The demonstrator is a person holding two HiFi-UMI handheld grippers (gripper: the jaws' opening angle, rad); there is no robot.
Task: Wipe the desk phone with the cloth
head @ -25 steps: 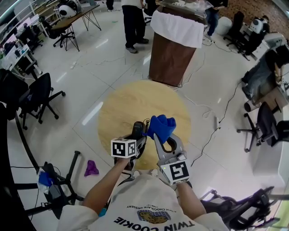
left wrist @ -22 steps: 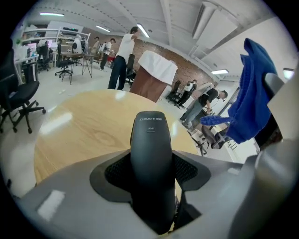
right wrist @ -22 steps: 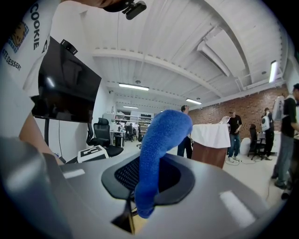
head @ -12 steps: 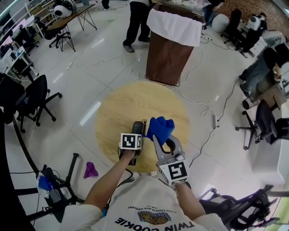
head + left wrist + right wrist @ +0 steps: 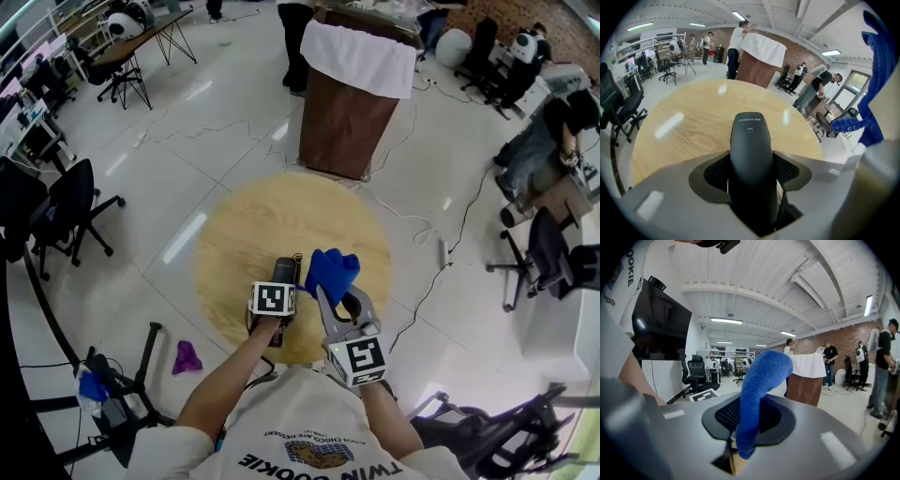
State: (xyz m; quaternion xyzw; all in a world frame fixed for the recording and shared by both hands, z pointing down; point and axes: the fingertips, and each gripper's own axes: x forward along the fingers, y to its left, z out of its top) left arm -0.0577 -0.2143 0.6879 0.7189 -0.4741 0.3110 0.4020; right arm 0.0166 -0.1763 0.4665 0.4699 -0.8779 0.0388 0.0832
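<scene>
Your left gripper (image 5: 752, 187) hugs the black phone handset (image 5: 751, 150) by its sides, jaws just eased a shade wider, low over the round table (image 5: 239, 230) to steady it — while your right gripper (image 5: 746, 423) pinches the blue cloth (image 5: 758, 380) just beside it, ready to wipe.

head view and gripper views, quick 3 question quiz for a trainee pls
1. What stands between the jaws of the left gripper? A) cloth B) handset C) nothing
2. True or false: the cloth in the right gripper is red.
3. Fill in: the table top is ___ in shape.

Key: 1 B; 2 false, it is blue; 3 round.
</scene>
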